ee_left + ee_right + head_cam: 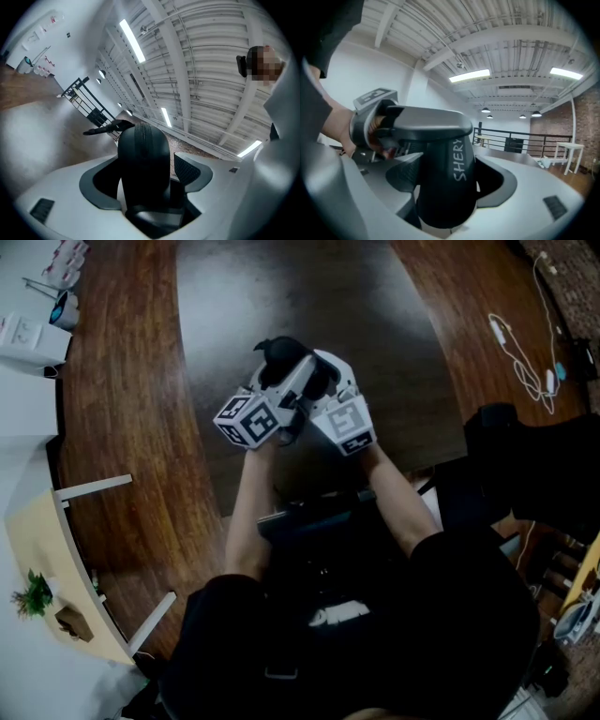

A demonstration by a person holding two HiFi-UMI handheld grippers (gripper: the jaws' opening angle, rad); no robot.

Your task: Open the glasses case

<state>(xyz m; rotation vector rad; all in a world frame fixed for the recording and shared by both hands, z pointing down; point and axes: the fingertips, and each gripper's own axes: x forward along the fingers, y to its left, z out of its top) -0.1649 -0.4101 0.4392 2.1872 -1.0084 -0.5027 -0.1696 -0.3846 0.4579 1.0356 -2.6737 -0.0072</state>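
The two claws are held close together above the dark bench (394,343), side by side, with the black glasses case (281,351) between their far ends; from the head view only the far tip of the case shows, the rest hidden behind the white claw bodies and their marker cubes (248,418).

In its own view the left claw (145,173) stands wide, with the case upright between its pads (190,169) and the zip edge facing the camera; a thin sliver of background shows on each side, so the pads seem just clear of it; the near end of the case is cut off inside the claw body. A thin black tab (104,127) juts left from behind the case, and what it belongs to is hard to tell.

The right claw (445,180) is closed on the case, which fills the gap between its pads, the print SHERY running along the face. A flat dark slab (426,123) lies across the far end; whether it is the lid or part of the left claw cannot be told, nor whether the case is open.
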